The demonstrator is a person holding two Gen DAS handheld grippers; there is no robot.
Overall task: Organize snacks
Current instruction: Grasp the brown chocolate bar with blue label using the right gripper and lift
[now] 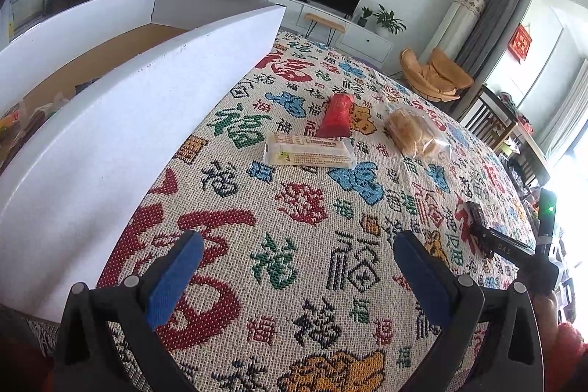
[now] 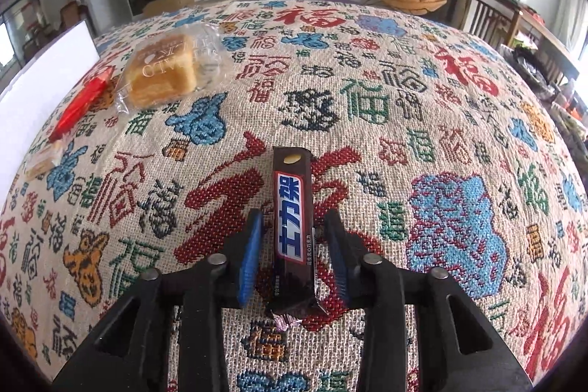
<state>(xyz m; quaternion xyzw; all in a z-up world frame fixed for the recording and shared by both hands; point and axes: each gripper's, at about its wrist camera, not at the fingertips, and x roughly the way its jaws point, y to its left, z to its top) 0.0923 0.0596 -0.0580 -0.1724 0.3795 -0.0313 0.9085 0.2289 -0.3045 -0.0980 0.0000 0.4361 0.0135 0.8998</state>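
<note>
A dark brown chocolate bar (image 2: 292, 208) lies lengthwise on the patterned cloth between the blue pads of my right gripper (image 2: 294, 230). A narrow gap shows on each side of it, so the gripper is open. My left gripper (image 1: 297, 267) is open wide over bare cloth beside the white cardboard box (image 1: 110, 120). Beyond it lie a pale wrapped snack bar (image 1: 308, 153), a red packet (image 1: 336, 116) and a clear bag of bread (image 1: 415, 131). The right wrist view shows the bread bag (image 2: 165, 76) and red packet (image 2: 79, 105) at far left.
The box's tall white wall fills the left of the left wrist view; a few snacks (image 1: 22, 123) show inside at its near end. The cloth (image 2: 404, 120) covers the whole table. Wooden chairs (image 2: 514, 24) stand past the right edge.
</note>
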